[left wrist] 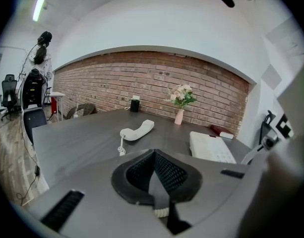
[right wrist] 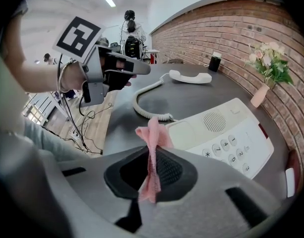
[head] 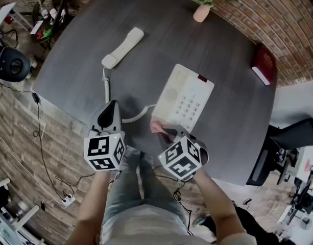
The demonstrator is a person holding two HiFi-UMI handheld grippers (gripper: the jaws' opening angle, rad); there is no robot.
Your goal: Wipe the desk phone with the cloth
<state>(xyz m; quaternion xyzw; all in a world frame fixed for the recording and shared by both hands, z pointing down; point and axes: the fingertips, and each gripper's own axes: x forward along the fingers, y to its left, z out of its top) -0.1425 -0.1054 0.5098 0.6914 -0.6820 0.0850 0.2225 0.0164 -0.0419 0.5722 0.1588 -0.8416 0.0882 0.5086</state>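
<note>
Desk-phone wiping, cloth in hand. The right gripper point(head: 168, 132) has its jaws pinched on the pink cloth point(right wrist: 152, 150), which stands as a narrow folded strip between the pads, its free end just over the near end of the phone base point(head: 189, 98). The left gripper point(head: 111, 107) hangs over the near-left part of the table point(head: 222, 45) with its jaws drawn together on nothing; a short piece of the coiled cord point(head: 105, 84) shows beneath them. The base lies close to the table's near edge. The handset point(head: 123, 47) lies off the base, well apart toward the far-left edge, joined to it by the cord. A vase of flowers point(head: 201, 11) stands at the far edge and a red book point(head: 264, 63) at the right edge. Likely hazards: so little cloth projects past the jaws that the hard tips, not the fabric, may rub the casing. The base is unsteadied and probably light, so a firm stroke toward the person could slide it off the near edge. Such a slide would tug the cord and drag the handset. Strokes over the keypad may press keys. Legible writing: only key characters, a star and digits including 2, 3, 4, 5 and 7. No brand or book title can be read.
</note>
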